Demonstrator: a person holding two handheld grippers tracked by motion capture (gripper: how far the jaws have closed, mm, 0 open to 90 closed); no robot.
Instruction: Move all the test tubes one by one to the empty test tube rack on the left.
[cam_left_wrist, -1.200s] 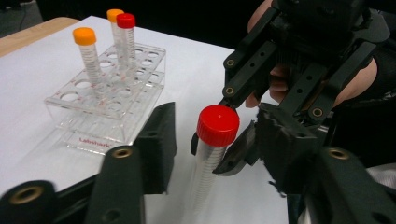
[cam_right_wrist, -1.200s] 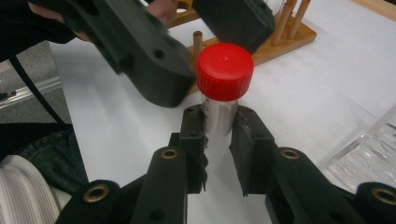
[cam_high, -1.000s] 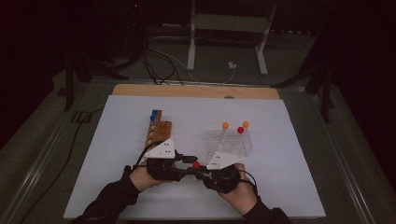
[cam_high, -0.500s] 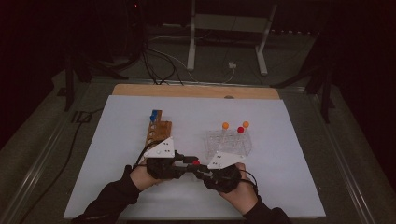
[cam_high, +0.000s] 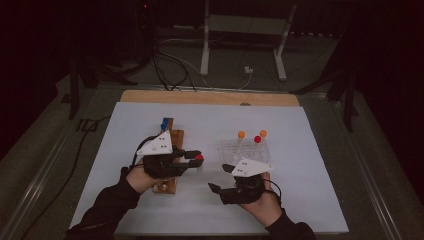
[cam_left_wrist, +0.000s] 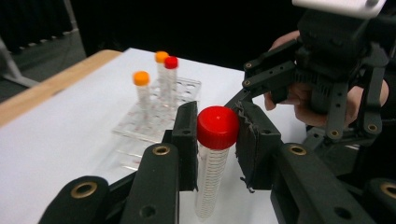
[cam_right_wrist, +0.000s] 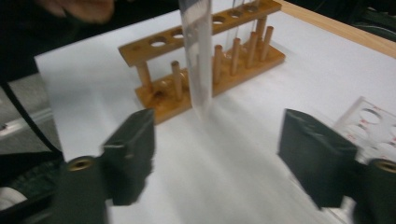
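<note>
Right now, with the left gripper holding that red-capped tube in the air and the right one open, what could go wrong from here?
1. The left gripper grips the red-capped tube just under its cap, and the long body hangs free; it might swing or slip.
2. The right gripper hangs open close by, so the two could collide.
3. The clear rack already holds three capped tubes standing close together; placing another there could knock them.

Right gripper view is motion-blurred — the clear tube (cam_right_wrist: 198, 51) cut off at top.
</note>
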